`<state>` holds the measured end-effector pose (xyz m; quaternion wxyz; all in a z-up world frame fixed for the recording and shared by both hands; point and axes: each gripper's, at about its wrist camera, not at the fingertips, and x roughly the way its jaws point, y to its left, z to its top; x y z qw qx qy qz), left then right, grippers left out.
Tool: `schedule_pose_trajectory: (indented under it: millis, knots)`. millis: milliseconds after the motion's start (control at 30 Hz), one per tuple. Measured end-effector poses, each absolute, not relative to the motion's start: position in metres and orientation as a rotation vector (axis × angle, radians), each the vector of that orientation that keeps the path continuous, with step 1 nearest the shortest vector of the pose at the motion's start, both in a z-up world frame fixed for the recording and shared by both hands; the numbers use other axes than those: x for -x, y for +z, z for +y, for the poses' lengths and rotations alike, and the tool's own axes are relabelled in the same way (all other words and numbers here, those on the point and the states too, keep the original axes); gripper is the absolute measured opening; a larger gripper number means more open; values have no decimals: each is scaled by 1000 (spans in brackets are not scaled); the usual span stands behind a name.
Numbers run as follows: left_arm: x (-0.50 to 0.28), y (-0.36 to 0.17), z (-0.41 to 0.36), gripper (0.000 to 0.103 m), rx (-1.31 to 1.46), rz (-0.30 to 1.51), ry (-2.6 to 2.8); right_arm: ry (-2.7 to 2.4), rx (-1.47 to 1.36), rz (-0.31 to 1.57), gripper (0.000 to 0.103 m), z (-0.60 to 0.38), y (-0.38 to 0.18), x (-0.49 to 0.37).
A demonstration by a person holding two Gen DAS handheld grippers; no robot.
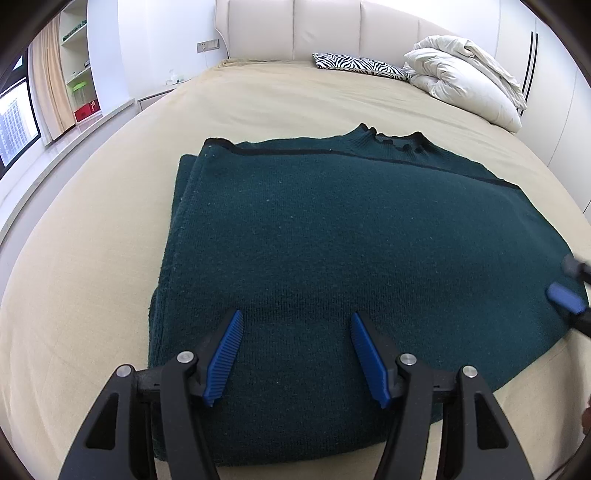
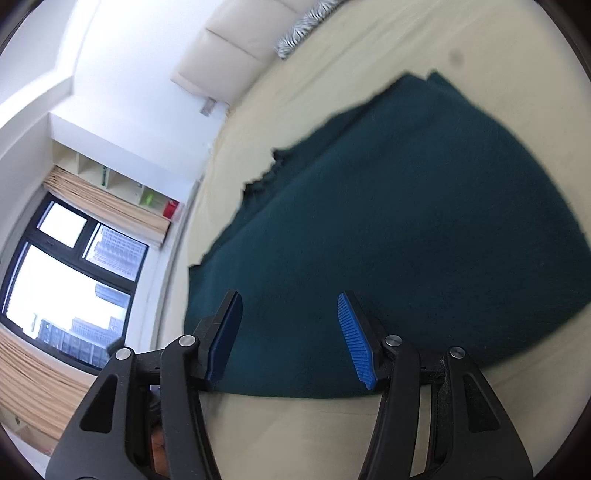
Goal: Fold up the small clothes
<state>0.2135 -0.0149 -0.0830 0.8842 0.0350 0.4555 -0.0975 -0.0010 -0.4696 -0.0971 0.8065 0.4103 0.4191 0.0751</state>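
Observation:
A dark green knit sweater (image 1: 332,251) lies folded flat on the beige bed (image 1: 92,277), collar at the far side, sleeves tucked in. My left gripper (image 1: 297,321) is open and empty, its blue pads over the sweater's near edge. My right gripper (image 2: 290,302) is open and empty, over a near edge of the sweater (image 2: 406,221); that view is tilted and blurred. The right gripper's blue fingertip (image 1: 565,299) shows at the right edge of the left wrist view, at the sweater's right side.
A zebra-print pillow (image 1: 362,66) and a bundled white duvet (image 1: 465,77) lie at the head of the bed by the padded headboard (image 1: 325,29). A window (image 2: 66,288), curtains and wall shelves (image 1: 79,74) stand to the left of the bed.

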Motion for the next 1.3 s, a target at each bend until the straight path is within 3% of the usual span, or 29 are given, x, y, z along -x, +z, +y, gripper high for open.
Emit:
schedule_pose_trajectory:
  millis: [333,400,500,833,1300]
  knots:
    - [-213,-76,-11,64,-35,949,-211,-89,-1055,733,53,-550,-93,89]
    - [-212,-68,-7,64,22,951,-202,-128,-1099,702,60,-556,-92,107]
    - [-208,-51,-8,64,80,920,-223,-154,-1139,680,62,-556,-93,124]
    - [-221,-61,-35,64,178,977,-349,-137,-1324,702,62,-541,-129,90]
    - [-230,-67,-44,64,219,982,-365,-249,-1376,680,62,-541,-118,60]
